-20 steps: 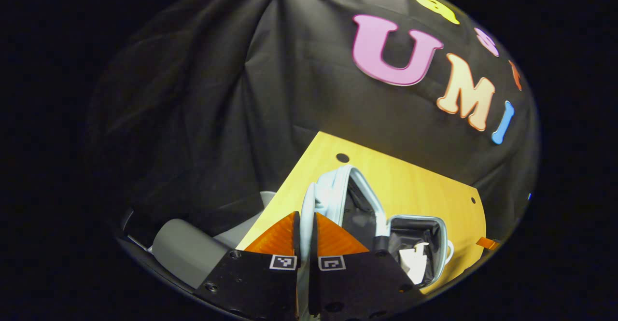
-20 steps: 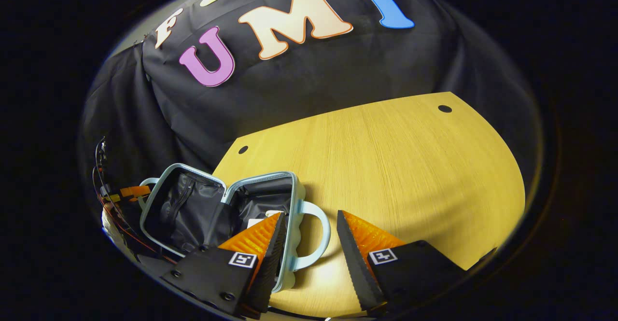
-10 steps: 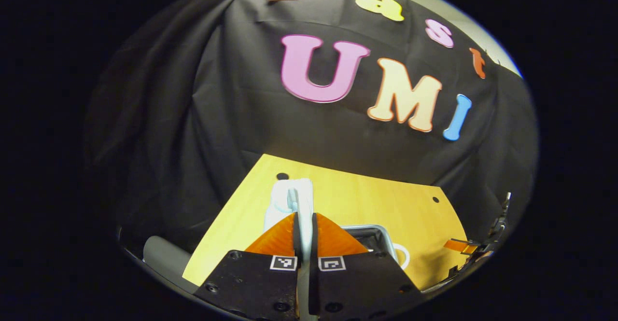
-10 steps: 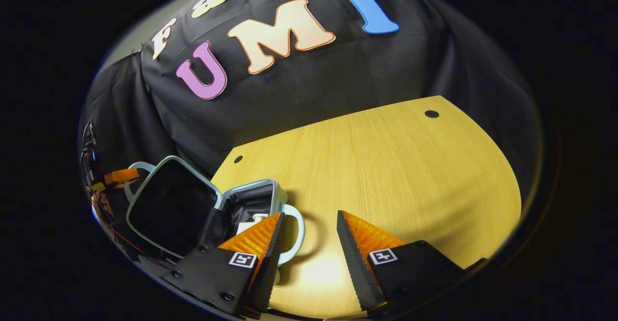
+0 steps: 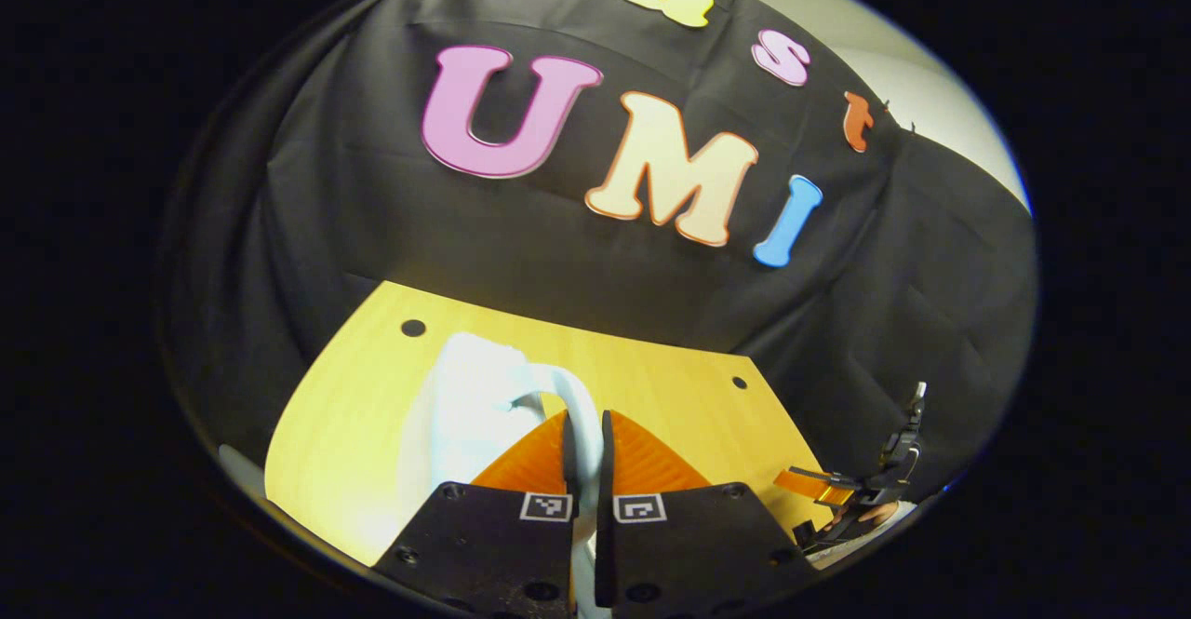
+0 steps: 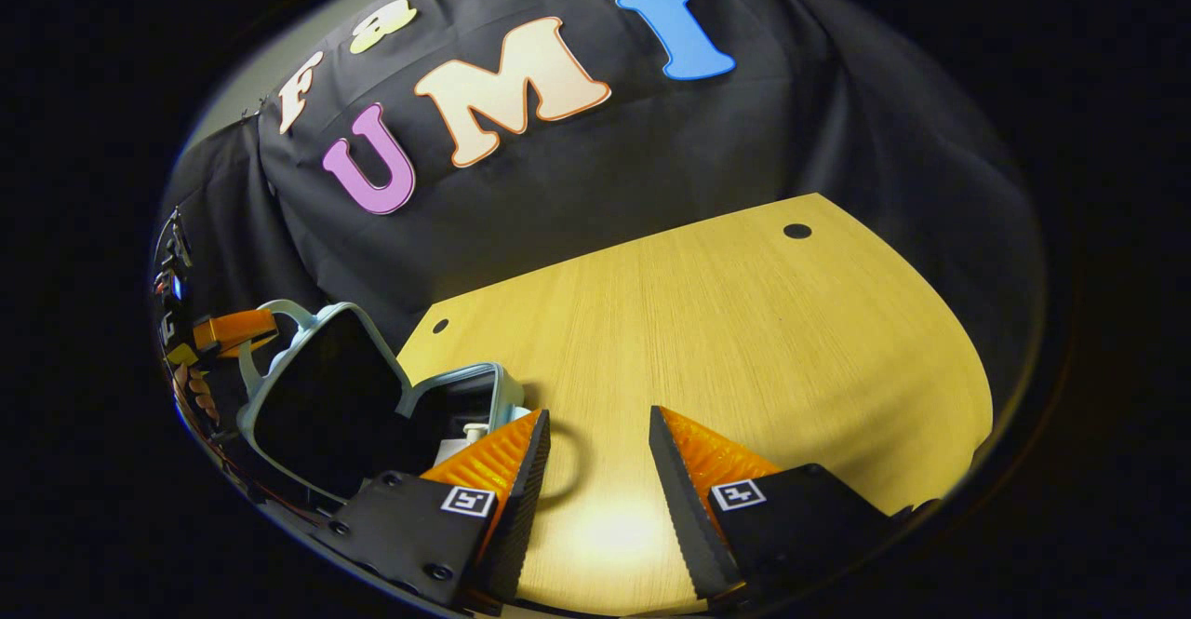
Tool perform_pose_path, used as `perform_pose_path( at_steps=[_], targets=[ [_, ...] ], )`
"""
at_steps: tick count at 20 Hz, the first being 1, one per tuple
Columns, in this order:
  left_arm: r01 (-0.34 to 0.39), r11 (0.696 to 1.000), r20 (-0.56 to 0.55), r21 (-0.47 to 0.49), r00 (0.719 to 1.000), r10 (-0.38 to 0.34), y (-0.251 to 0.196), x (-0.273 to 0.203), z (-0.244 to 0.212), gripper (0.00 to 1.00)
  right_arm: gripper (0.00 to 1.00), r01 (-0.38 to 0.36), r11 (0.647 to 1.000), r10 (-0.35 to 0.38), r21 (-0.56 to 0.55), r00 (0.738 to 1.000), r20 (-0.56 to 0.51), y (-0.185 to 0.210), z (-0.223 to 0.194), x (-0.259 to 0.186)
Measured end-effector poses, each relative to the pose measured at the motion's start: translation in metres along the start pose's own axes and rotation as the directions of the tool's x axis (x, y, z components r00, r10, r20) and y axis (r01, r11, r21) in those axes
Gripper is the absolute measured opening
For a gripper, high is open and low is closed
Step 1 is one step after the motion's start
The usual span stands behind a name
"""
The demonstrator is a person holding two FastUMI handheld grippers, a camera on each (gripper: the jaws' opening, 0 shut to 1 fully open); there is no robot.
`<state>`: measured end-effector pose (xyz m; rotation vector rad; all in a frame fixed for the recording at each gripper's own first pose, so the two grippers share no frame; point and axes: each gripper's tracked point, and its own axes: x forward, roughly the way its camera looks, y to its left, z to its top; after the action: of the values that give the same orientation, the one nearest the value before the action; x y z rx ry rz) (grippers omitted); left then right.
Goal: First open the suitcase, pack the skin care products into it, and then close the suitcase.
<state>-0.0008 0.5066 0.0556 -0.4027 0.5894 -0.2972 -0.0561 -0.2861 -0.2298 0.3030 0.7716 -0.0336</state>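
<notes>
The pale blue suitcase (image 6: 279, 358) stands at the left of the right gripper view, its dark-lined lid (image 6: 326, 396) raised partway over the base (image 6: 502, 386). A white skin care product (image 6: 475, 431) shows inside the base. My left gripper (image 5: 584, 428) is shut on the lid's handle (image 5: 582, 405), with the lid's pale outer shell (image 5: 465, 405) just beyond it. In the right gripper view, the left gripper (image 6: 233, 329) holds that handle at the far left. My right gripper (image 6: 597, 414) is open above the table, just right of the suitcase, holding nothing.
The yellow wooden table (image 6: 744, 321) stretches wide to the right of the suitcase, with small round holes (image 6: 796, 230) near its back corners. Black cloth hangs behind it. In the left gripper view, the right gripper (image 5: 819, 484) and a hand sit at the table's right edge.
The left gripper has swung the lid up from lying flat open and over toward the base. The suitcase interior is now largely hidden. The right gripper stayed open and drew slightly away.
</notes>
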Motion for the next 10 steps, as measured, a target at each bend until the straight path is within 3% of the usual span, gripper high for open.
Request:
perform_pose_path(
  at_steps=[10],
  targets=[
    [0.135, 0.991, -0.129, -0.018, 0.982, -0.137, -0.067, 0.048, -0.062, 0.02, 0.69, 0.051, 0.998, -0.051, 0.023, 0.999, 0.009, -0.028, -0.001, -0.019]
  ],
)
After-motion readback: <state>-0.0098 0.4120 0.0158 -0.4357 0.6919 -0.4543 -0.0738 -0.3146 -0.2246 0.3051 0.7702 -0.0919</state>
